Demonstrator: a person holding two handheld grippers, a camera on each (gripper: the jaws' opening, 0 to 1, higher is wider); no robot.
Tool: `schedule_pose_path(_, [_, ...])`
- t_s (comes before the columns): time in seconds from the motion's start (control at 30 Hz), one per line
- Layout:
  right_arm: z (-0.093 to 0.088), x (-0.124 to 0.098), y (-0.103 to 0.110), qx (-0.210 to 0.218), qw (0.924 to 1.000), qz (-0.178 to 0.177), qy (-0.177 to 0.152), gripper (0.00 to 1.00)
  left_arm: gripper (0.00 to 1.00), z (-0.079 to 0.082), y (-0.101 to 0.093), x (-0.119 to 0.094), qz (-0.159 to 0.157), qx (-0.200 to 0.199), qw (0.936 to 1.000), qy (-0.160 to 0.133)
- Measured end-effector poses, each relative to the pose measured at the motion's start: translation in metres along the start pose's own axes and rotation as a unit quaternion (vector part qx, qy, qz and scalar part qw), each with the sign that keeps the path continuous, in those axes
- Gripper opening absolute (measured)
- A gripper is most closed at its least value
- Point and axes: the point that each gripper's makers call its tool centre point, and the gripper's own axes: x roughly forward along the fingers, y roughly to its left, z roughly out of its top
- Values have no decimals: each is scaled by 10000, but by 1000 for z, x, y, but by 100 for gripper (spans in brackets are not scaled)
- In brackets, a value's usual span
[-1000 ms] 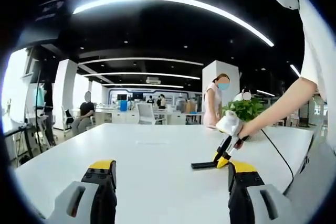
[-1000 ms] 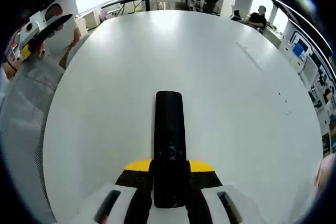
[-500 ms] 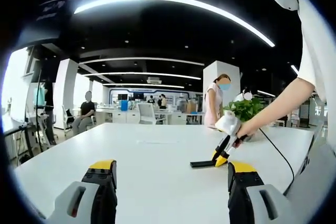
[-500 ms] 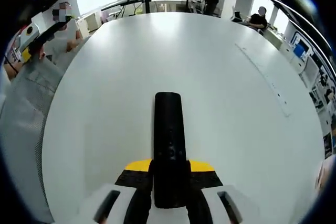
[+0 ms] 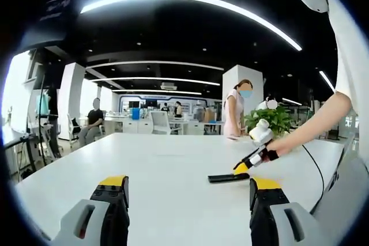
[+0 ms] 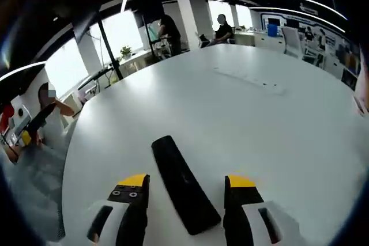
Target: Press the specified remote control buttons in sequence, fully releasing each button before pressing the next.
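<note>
- Remote (image 6: 183,191): long, slim, matte black bar with rounded ends. I see it flat on the smooth white table (image 6: 242,125), between my right gripper's (image 6: 187,200) spread yellow-tipped jaws, untouched.
- Left gripper (image 5: 185,203): jaws wide apart, holding nothing, level above the table.
- In the left gripper view, a hand (image 5: 282,145) tilts the right gripper toward the remote (image 5: 228,177).

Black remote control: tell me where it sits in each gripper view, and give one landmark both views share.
Left gripper view: the black remote control lies flat on the white table, right of centre, just below the right gripper.
Right gripper view: the remote lies at lower centre, running diagonally between the open fingers.
Shared landmark: the white table.
</note>
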Motion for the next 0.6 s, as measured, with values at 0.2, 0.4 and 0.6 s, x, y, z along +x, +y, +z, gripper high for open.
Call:
schedule_pose_path(0.2, [16, -29, 0, 249, 9920, -616, -1077, 95, 90, 1, -3, 1, -56, -50, 10000, 41])
schedule_pose_path(0.4, [24, -68, 7, 165, 9788, -951, -1805, 99, 90, 2, -3, 1, -65, -44, 10000, -6])
schedule_pose_path(0.6, [19, -103, 28, 63, 9695, -1097, -2192, 99, 90, 3, -3, 1, -69, -21, 10000, -22])
